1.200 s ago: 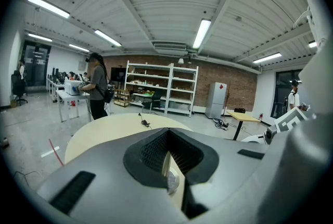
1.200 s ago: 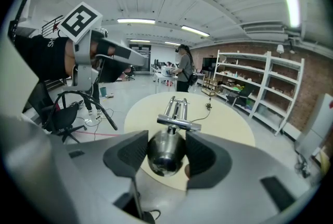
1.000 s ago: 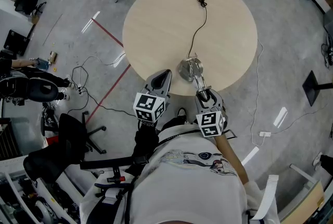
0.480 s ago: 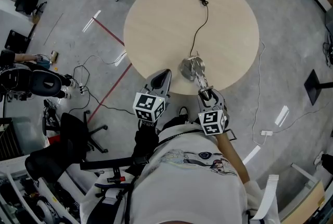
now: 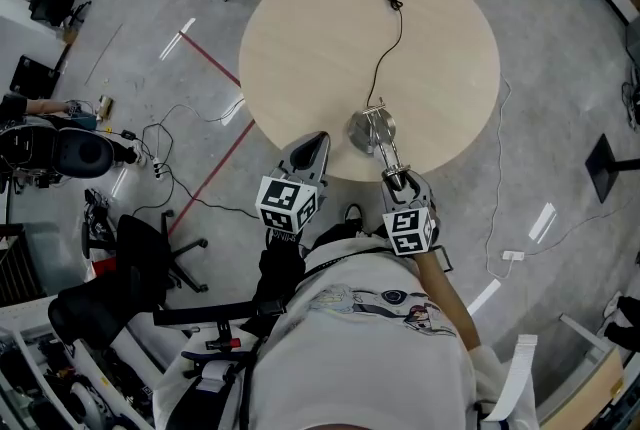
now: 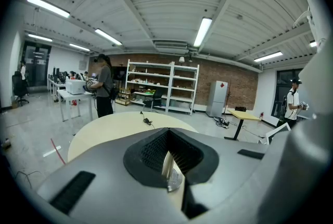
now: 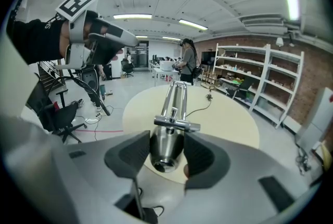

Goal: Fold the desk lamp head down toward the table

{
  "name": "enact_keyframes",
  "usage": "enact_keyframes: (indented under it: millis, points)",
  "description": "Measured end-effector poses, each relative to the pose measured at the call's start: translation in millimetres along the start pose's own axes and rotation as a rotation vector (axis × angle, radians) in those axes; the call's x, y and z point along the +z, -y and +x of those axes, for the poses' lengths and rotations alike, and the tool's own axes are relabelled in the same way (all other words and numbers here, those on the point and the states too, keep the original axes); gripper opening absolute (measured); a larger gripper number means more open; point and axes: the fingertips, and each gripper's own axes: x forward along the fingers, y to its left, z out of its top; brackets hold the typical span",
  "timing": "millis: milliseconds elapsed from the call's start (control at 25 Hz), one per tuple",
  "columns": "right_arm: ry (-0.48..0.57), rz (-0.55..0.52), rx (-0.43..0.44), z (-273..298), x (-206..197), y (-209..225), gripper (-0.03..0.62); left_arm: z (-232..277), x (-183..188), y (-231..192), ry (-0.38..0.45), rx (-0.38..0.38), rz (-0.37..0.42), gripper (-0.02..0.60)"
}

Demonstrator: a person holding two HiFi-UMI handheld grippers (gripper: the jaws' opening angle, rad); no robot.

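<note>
Worktop [image 5: 330,28]: round, pale wood, bare except for the lamp.

Lamp [image 5: 372,130]: chrome. It stands at the worktop's near edge, its base [image 5: 360,132] on the wood and its twin-rod arm [image 7: 176,97] rising toward the person.

Right tongs [image 5: 401,184]: clenched on the head [image 7: 166,146]. The jaws have just been closing, the head fills the gap between them and both pads lie against its sides. The shade mouth faces the tongs' camera.

Left tongs [image 5: 312,152]: jaws drawn together on nothing, held just left of the base and not touching the lamp.

Cord [image 5: 380,58]: runs from the base across the worktop to a loose coil at the far edge, unplugged.

Step in hand, as I judge it: grip secured and the fold barely begun. The arm is raised, with the head well above the wood.

Next move calls for:
- a steady downward swing of the right tongs about the arm's hinge, keeping the clamp firm on the smooth metal;
- watching the base, which sits near the edge and may tip or slide; the left tongs could pin it.
</note>
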Motion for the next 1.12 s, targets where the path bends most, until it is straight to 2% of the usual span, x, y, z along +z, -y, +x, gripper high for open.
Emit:
enact_keyframes:
  millis: [1120]
  points:
    - [-0.067,0.034,0.028,26,-24,1,0.195,-1,2,-4,0.005,0.019,0.002,0.003]
